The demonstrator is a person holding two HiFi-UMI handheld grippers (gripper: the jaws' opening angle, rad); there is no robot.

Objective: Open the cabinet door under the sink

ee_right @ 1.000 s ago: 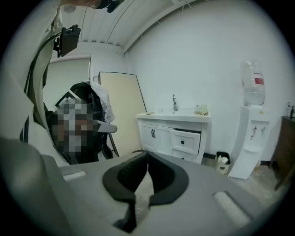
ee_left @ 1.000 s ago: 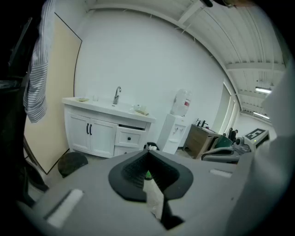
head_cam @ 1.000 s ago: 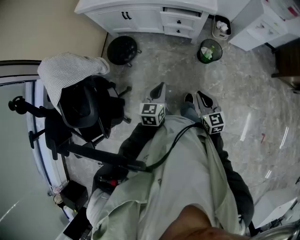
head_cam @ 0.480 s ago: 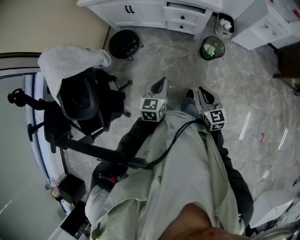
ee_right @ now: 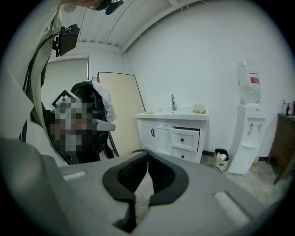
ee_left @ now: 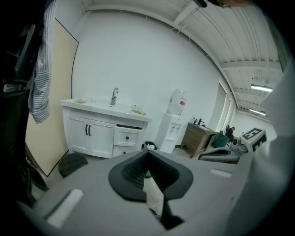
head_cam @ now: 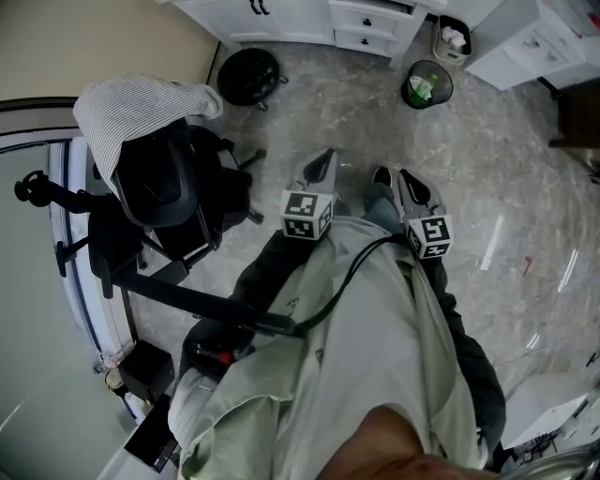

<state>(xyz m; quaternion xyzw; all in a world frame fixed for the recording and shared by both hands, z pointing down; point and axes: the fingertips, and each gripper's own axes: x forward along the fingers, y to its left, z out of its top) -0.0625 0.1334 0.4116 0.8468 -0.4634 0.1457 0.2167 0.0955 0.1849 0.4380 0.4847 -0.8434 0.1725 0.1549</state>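
The cabinet door [ee_left: 102, 138] under the sink [ee_left: 117, 109] is shut, well apart from the left gripper [ee_left: 147, 153] and right gripper [ee_right: 147, 154], whose fingers [ee_left: 131, 171] are pressed together, empty. It looks rigid and light-swinging; pinch its slim dark handle [ee_left: 89, 131]

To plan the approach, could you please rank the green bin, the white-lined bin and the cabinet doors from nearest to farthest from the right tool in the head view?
1. The green bin, on the floor ahead of the right tool.
2. The white-lined bin, beyond it, near the top edge.
3. The cabinet doors, farthest, at the top left.
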